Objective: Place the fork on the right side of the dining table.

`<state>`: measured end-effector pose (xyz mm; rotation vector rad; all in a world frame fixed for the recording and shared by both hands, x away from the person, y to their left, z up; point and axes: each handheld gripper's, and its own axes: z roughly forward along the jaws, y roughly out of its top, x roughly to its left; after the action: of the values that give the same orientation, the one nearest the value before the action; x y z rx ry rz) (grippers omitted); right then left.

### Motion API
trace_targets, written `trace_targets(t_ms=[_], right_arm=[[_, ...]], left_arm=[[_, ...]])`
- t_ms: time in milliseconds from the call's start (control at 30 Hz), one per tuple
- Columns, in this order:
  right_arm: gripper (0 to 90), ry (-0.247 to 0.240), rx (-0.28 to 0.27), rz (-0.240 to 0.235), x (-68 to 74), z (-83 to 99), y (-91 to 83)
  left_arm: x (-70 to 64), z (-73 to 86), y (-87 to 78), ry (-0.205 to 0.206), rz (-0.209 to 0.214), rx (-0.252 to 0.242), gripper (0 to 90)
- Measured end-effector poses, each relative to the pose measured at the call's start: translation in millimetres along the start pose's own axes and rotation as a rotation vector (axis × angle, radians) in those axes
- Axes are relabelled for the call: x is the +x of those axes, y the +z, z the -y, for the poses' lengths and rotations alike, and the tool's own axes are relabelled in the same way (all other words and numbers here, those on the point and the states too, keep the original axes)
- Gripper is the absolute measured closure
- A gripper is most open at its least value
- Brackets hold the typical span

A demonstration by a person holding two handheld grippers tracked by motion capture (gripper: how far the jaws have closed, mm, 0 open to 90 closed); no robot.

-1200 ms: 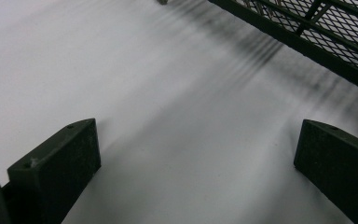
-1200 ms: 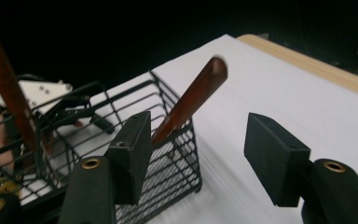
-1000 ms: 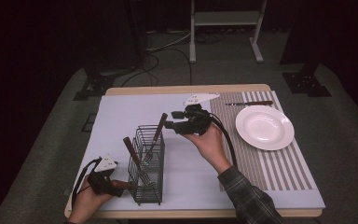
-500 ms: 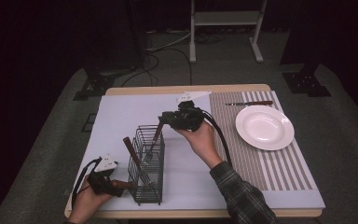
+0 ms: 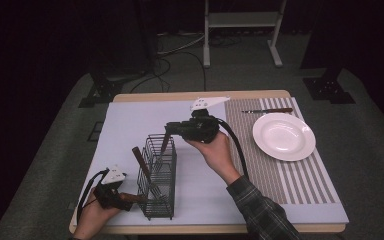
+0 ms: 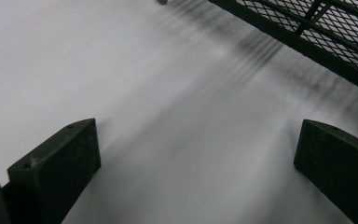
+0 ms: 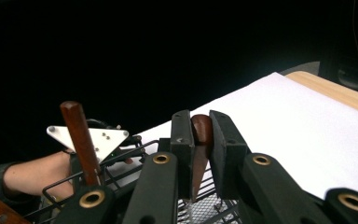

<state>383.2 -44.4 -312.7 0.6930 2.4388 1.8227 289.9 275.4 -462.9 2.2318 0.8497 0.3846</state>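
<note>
What I can't make out

My right gripper (image 7: 200,154) covers the lower part of the wooden handle (image 7: 201,135) it clamps; the wire basket (image 6: 317,32) is cut off by the frame's top edge, and the utensil (image 5: 267,110) beyond the plate (image 5: 283,136) is too small to identify.

Right gripper (image 5: 172,129) with wooden-handled utensil (image 7: 200,140), now lower over basket (image 5: 158,176).

No text, label, brand or number can be read anywhere in these views. Nothing legible stands on any object.
</note>
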Motion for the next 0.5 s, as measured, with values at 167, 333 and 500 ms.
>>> trace_targets(t_ms=[167, 333, 500], right_arm=[[80.2, -0.027, 0.011, 0.007, 5.7, -3.6, 0.6], [80.2, -0.046, 0.002, 0.011, 9.4, -7.8, -2.4], [80.2, -0.066, -0.024, 0.018, 16.0, -18.8, -13.7]], left_arm=[[0.0, 0.0, 0.0, 0.0, 0.0, 0.0, 0.0], [0.0, 0.0, -0.1, 0.0, 0.001, 0.002, 0.0], [-0.1, 0.0, -0.1, -0.002, 0.002, 0.002, 0.0]])
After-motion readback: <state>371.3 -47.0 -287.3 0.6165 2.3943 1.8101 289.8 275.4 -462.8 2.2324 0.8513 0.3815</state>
